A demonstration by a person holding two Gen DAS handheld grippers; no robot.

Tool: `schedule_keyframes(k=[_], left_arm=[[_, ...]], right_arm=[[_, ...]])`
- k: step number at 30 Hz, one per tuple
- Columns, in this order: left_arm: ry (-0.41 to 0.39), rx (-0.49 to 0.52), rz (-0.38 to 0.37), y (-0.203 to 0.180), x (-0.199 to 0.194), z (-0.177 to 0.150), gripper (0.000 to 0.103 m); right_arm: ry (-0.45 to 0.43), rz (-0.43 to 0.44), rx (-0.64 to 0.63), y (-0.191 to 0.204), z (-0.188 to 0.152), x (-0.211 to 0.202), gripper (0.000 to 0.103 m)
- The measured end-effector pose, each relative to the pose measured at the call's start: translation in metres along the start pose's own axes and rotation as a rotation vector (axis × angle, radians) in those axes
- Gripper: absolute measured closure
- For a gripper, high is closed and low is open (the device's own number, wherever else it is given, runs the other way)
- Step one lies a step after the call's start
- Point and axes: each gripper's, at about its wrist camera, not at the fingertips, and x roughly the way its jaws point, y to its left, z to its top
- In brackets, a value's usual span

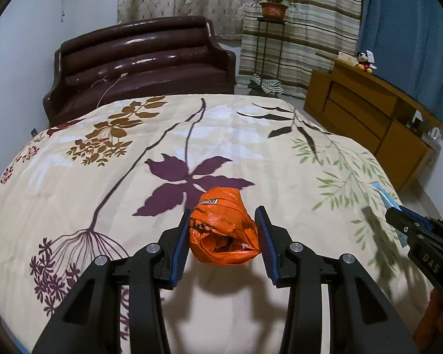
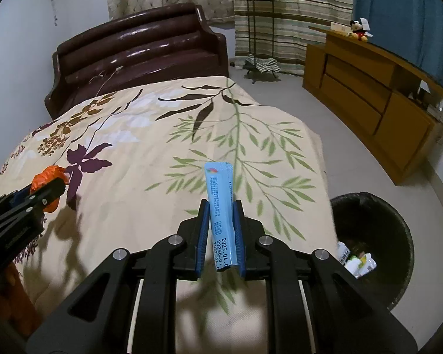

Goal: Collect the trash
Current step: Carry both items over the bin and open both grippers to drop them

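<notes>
My left gripper (image 1: 224,215) is shut on a crumpled orange plastic bag (image 1: 223,230), held above the floral bedspread (image 1: 103,177). The bag bulges out between both blue pads. In the right wrist view the same orange bag (image 2: 48,177) and left gripper (image 2: 48,190) show at the far left. My right gripper (image 2: 221,206) is shut on a long light-blue sachet (image 2: 220,194) with printed dates, which sticks up and forward from the pads. From the left wrist view the right gripper (image 1: 394,209) and the sachet's tip (image 1: 387,196) appear at the right edge.
A black trash bin (image 2: 398,236) with white scraps inside stands on the floor right of the bed. A dark brown sofa (image 1: 144,62) lies beyond the bed. A wooden cabinet (image 2: 369,94) with a plush toy lines the right wall, beside a plant stand (image 2: 258,14).
</notes>
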Motion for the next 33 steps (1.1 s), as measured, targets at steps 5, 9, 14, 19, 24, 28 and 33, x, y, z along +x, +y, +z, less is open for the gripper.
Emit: schedule_keyframes(k=[5,9,14,19,24,28,33], left_arm=[[-0.009,0.023,-0.025,-0.018,-0.008,-0.004,0.06],[-0.017,0.042,-0.045,-0.033,-0.014,-0.006,0.06],[-0.029,0.07,-0.073,-0.056,-0.02,-0.007,0.06],[-0.041,0.105,-0.106,-0.081,-0.025,-0.009,0.06],[-0.044,0.127,-0.141,-0.103,-0.028,-0.01,0.06],[-0.053,0.157,-0.171,-0.125,-0.029,-0.011,0.06],[-0.056,0.189,-0.205,-0.148,-0.03,-0.014,0.06]], right_arm=[[-0.012,-0.014,0.015,-0.013,-0.008,-0.013,0.087],[-0.023,-0.032,0.025,-0.025,-0.012,-0.022,0.087],[-0.036,-0.055,0.046,-0.043,-0.017,-0.032,0.087],[-0.047,-0.083,0.067,-0.063,-0.023,-0.042,0.087],[-0.056,-0.112,0.095,-0.084,-0.027,-0.05,0.087],[-0.063,-0.141,0.116,-0.1,-0.031,-0.055,0.087],[-0.071,-0.177,0.151,-0.122,-0.035,-0.062,0.087]])
